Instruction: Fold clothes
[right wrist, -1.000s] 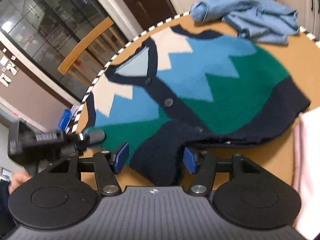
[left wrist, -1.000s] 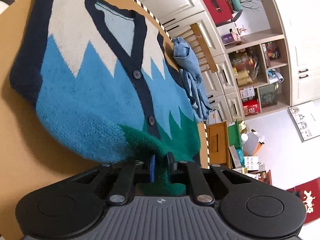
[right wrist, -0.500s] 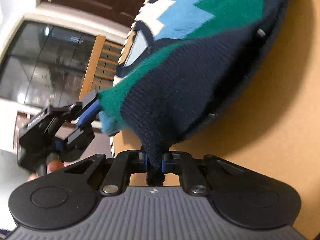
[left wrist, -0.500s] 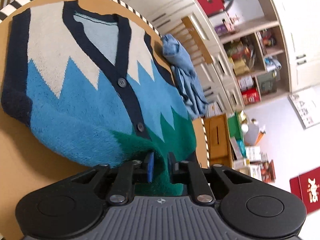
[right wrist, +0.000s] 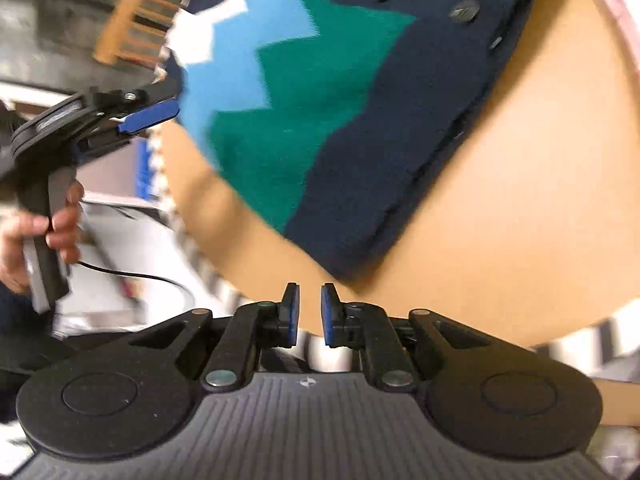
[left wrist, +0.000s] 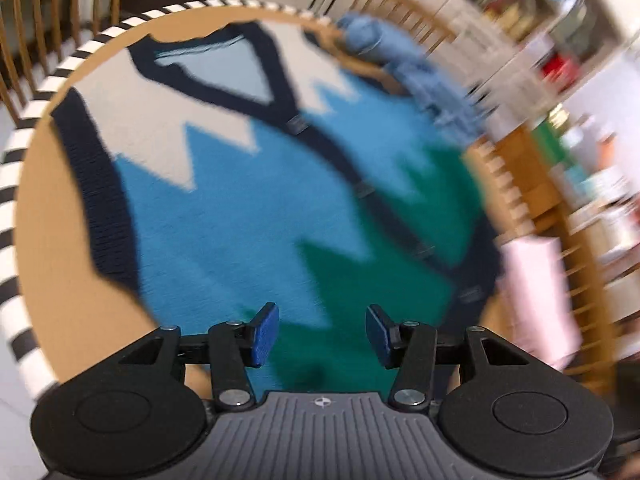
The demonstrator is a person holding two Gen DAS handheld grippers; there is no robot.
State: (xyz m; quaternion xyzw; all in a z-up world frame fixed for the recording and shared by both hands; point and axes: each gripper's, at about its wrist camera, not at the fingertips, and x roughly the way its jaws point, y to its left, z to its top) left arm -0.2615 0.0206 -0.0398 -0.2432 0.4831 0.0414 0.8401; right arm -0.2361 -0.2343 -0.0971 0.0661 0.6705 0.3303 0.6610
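Note:
A knit vest (left wrist: 248,216) with white, blue, green and navy zigzag bands lies spread on the round tan table (left wrist: 52,240). The left wrist view is motion-blurred. My left gripper (left wrist: 322,336) hovers over the vest's green lower part, jaws opening, and nothing is pinched between the blue pads. In the right wrist view my right gripper (right wrist: 310,314) sits just short of the vest's navy hem (right wrist: 348,256), near the table's edge. Its jaws are opening with a narrow empty gap. The left gripper (right wrist: 160,102) shows at the vest's far corner, held by a hand (right wrist: 40,232).
A crumpled light-blue denim garment (left wrist: 400,60) lies at the table's far right edge. A pink cloth (left wrist: 536,296) sits at the right. Wooden chairs (left wrist: 40,20) stand around the striped table rim (left wrist: 16,312), and a cable (right wrist: 140,276) trails from the left gripper's handle.
Both grippers have let go of the vest's lower edge, and it now lies flat. The left gripper opened, rose and rolled. The right gripper pulled back toward the table's edge.

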